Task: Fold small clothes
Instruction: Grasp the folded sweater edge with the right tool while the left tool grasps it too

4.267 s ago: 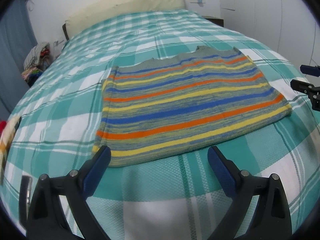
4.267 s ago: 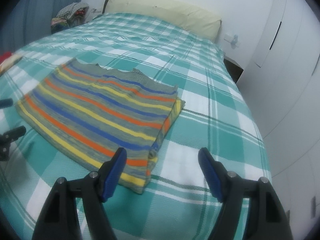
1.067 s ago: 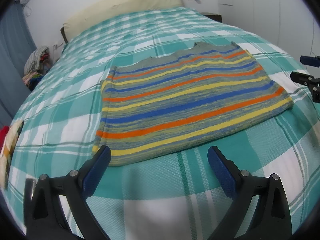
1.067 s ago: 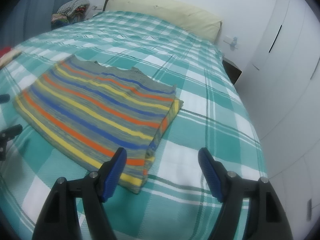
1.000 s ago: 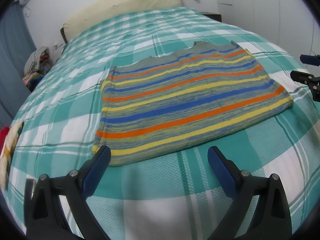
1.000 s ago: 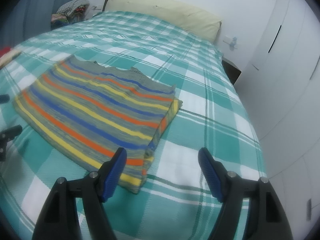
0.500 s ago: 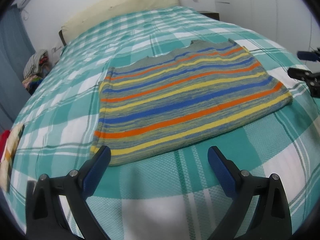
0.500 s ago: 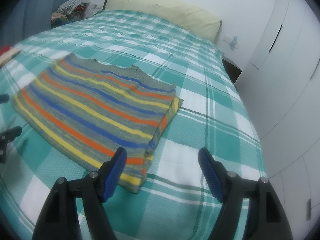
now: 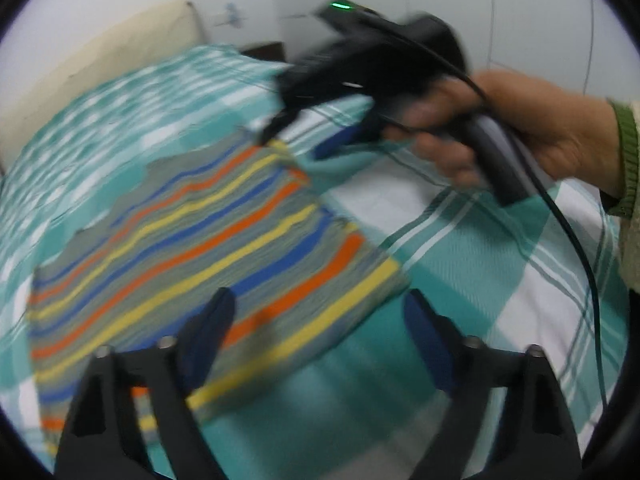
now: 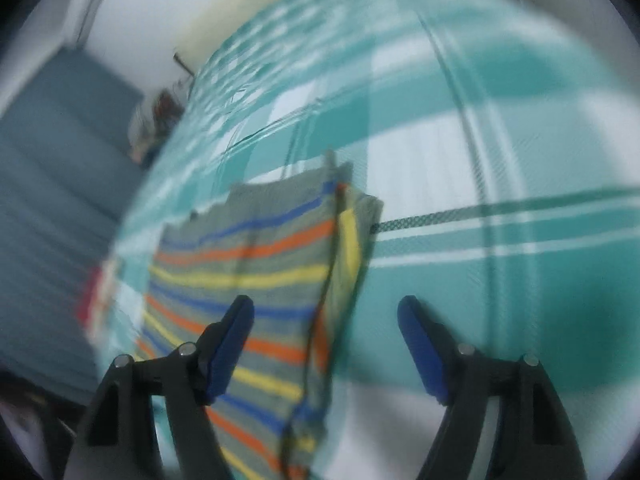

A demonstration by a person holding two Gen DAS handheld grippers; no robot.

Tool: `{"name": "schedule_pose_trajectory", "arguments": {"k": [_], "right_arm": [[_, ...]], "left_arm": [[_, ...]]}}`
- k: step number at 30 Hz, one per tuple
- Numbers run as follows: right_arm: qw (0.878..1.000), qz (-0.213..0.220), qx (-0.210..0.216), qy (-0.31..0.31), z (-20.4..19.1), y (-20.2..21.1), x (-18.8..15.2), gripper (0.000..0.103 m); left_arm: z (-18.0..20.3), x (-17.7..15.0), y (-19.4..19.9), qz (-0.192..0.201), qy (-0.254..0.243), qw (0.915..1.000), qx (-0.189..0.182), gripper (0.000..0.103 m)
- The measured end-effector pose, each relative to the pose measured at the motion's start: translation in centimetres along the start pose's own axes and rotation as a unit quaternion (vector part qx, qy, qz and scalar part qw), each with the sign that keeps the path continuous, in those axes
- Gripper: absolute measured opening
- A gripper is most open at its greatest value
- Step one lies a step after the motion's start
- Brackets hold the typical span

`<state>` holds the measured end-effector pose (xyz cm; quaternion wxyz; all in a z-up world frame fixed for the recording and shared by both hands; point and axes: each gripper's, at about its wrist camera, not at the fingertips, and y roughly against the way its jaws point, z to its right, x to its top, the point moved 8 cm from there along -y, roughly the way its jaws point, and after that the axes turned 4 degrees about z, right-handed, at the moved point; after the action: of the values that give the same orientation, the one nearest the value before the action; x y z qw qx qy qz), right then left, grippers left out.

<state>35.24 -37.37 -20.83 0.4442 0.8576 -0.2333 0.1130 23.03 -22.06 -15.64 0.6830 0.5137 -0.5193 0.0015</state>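
Checked teal bed (image 9: 500, 280) carries a striped top (image 9: 200, 248), lying flat across the lower left of the left view, long axis rising rightward. Left tongs (image 9: 316, 336), closing, straddle its near right corner. Right tongs (image 10: 326, 344), closing on nothing, straddle its folded right edge (image 10: 348, 248), nearer.

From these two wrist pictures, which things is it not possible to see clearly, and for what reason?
- Striped knitted garment, left wrist view: its near edge is hidden behind the left tool, whose jaws are closing with nothing gripped.
- Right tool, left wrist view: motion blur; contact with the garment's far corner cannot be judged.
- Same garment, right wrist view: blurred, and its lower part is cut off by the picture's edge.
- Pile beside the bed, right wrist view: too blurred to identify.
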Motion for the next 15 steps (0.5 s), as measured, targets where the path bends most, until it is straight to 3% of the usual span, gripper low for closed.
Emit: {"name": "schedule_pose_trajectory", "arguments": {"k": [4, 5, 6, 7, 8, 11, 15], "right_arm": [[0.999, -0.011, 0.029, -0.027, 0.5, -2.9, 2.3, 0.059], [0.999, -0.014, 0.032, -0.029, 0.4, -3.5, 2.7, 0.055], [0.999, -0.02, 0.035, -0.028, 0.1, -4.3, 3.1, 0.043], [0.999, -0.026, 0.033, -0.023, 0.0, -4.8, 3.3, 0.02], [0.999, -0.032, 0.017, -0.013, -0.1, -5.3, 3.4, 0.012], [1.0, -0.022, -0.002, 0.004, -1.0, -5.0, 3.9, 0.012], [0.999, 0.006, 0.019, 0.027, -5.2, -2.9, 4.8, 0.012]], "left_arm": [[0.3, -0.2, -2.5, -0.004, -0.007, 0.9999, -0.008, 0.064], [0.4, -0.3, -2.7, 0.0, -0.004, 0.9999, -0.017, 0.049], [0.6, -0.2, -2.8, 0.004, -0.001, 0.9996, -0.029, 0.026], [0.7, -0.1, -2.7, 0.007, 0.0, 0.9995, -0.03, 0.018], [0.3, 0.0, -2.1, 0.016, 0.006, 0.9995, -0.026, 0.01], [-1.9, 0.6, 0.5, 0.046, 0.062, 0.9961, -0.043, 0.007], [-7.6, 0.4, 7.2, 0.097, 0.152, 0.9826, -0.044, 0.007]]}}
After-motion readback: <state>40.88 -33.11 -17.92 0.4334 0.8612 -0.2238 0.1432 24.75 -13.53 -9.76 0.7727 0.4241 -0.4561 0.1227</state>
